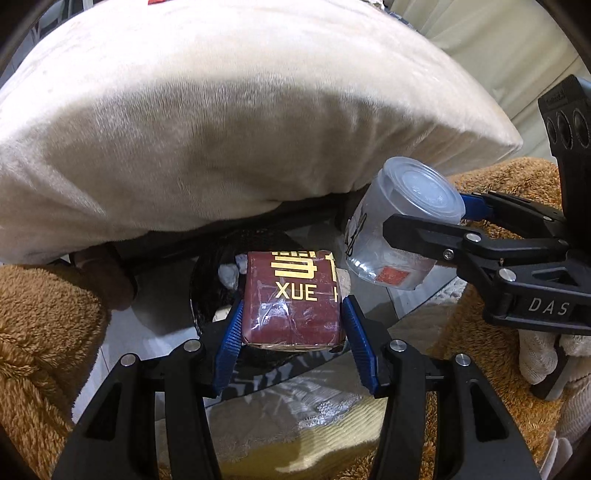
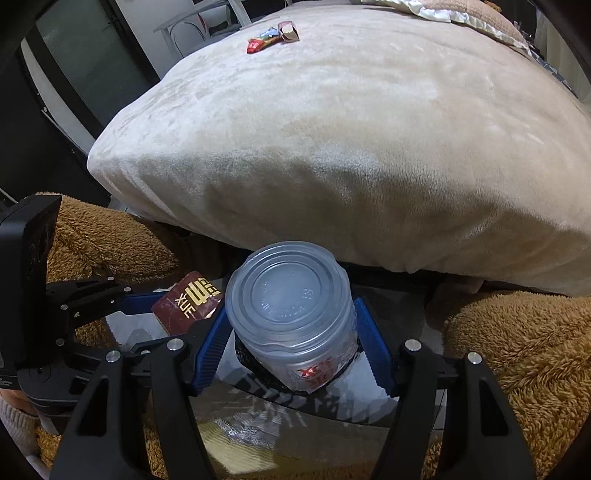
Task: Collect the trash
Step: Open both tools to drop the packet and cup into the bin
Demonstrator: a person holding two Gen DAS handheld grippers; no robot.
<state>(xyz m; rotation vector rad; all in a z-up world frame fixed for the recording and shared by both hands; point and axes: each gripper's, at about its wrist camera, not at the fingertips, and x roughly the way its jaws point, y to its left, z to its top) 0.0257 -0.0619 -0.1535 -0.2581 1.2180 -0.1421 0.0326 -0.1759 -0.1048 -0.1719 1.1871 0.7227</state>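
My left gripper [image 1: 293, 317] is shut on a dark red cigarette pack [image 1: 293, 295] with gold letters "XUE", held above a black-lined trash bin [image 1: 207, 280] with crumpled paper inside. My right gripper [image 2: 291, 325] is shut on a clear plastic cup [image 2: 291, 306] with a lid, also above the bin's black rim [image 2: 258, 369]. In the left wrist view the cup [image 1: 402, 221] and right gripper [image 1: 424, 221] sit to the right of the pack. In the right wrist view the pack [image 2: 188, 302] shows at left. A red wrapper [image 2: 260, 42] and a small crumpled carton [image 2: 289, 31] lie on the bed.
A beige plush bed [image 2: 332, 129] overhangs the bin just behind both grippers. Brown fleece [image 1: 44, 332] flanks both sides [image 2: 517, 350]. A lace-edged yellow cloth [image 1: 295, 424] lies below on the floor. A dark door [image 2: 74, 74] stands far left.
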